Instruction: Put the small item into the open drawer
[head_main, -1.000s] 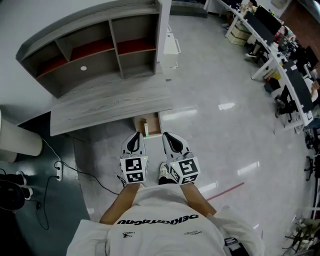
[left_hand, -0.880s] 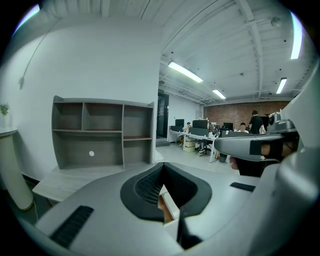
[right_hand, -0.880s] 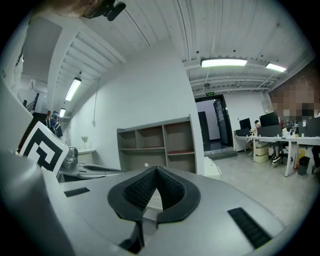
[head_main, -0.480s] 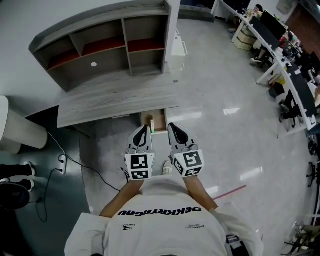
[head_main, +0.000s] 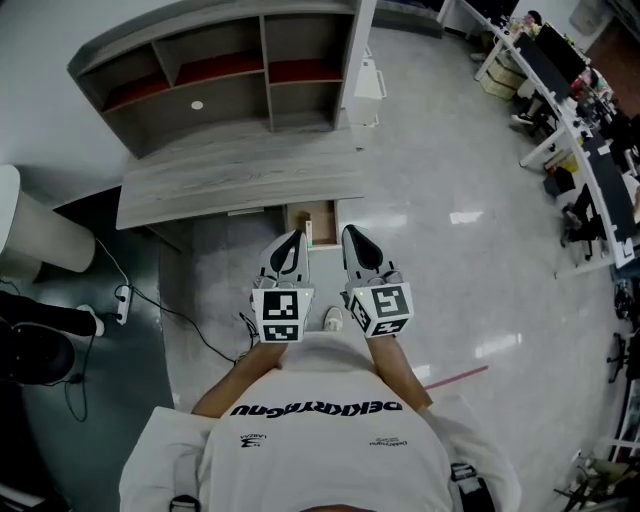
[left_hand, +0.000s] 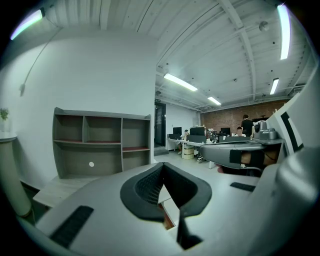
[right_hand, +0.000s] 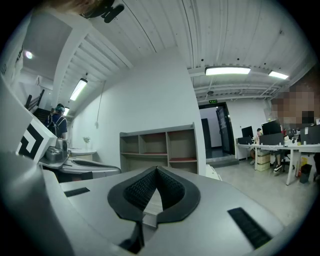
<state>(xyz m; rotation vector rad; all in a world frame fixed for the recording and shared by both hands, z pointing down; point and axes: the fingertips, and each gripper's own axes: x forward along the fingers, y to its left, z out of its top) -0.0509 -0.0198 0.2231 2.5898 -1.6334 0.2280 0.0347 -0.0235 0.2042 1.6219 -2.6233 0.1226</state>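
The open drawer sticks out from under the grey desk, wooden inside. A small green-and-white item lies in it near the front. My left gripper and right gripper are held side by side in front of the person's chest, pointing toward the desk, their tips just short of the drawer in the head view. Both are shut with nothing between the pads. The left gripper shows its jaws meeting at the tip in the left gripper view. So does the right gripper in the right gripper view.
A grey shelf unit stands on the desk against the wall, with a white drawer cabinet beside it. A white round stand and a power strip with cables are at the left. Office desks line the right.
Both grippers have risen a little, still side by side and shut. The head view has shifted, so the desk and drawer now sit slightly further right and higher.
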